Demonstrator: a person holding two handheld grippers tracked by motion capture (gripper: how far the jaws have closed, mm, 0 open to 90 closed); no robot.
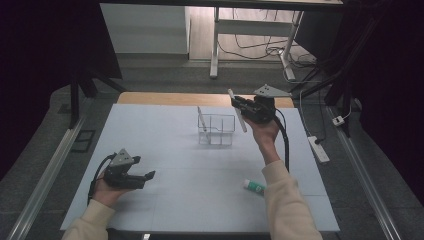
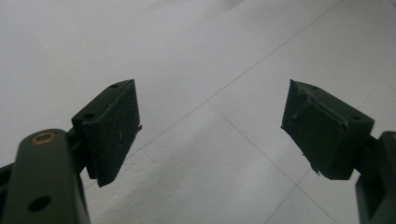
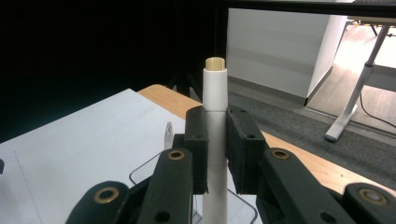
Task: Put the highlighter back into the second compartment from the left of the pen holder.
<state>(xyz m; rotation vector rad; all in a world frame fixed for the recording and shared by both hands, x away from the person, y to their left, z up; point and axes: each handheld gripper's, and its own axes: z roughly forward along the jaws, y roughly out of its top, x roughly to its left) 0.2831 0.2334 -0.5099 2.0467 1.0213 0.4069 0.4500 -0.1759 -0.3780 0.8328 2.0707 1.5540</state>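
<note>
My right gripper (image 1: 241, 106) is raised over the far right of the table, shut on a white pen (image 1: 238, 111) with a tan end. In the right gripper view the white pen (image 3: 215, 140) stands upright between the two pads (image 3: 244, 149). Just left of and below it sits a clear wire-frame organizer (image 1: 216, 130) with another pale pen (image 1: 201, 118) leaning in its left compartment. My left gripper (image 1: 150, 176) rests low at the near left of the white mat (image 1: 165, 150), open; its pads (image 2: 114, 130) are spread wide over bare mat with nothing between them.
A white glue stick with a green label (image 1: 255, 186) lies on the mat near the right forearm. The wooden table edge (image 1: 165, 98) shows behind the mat. A power strip (image 1: 318, 148) and cables lie on the floor at right; desk legs stand beyond.
</note>
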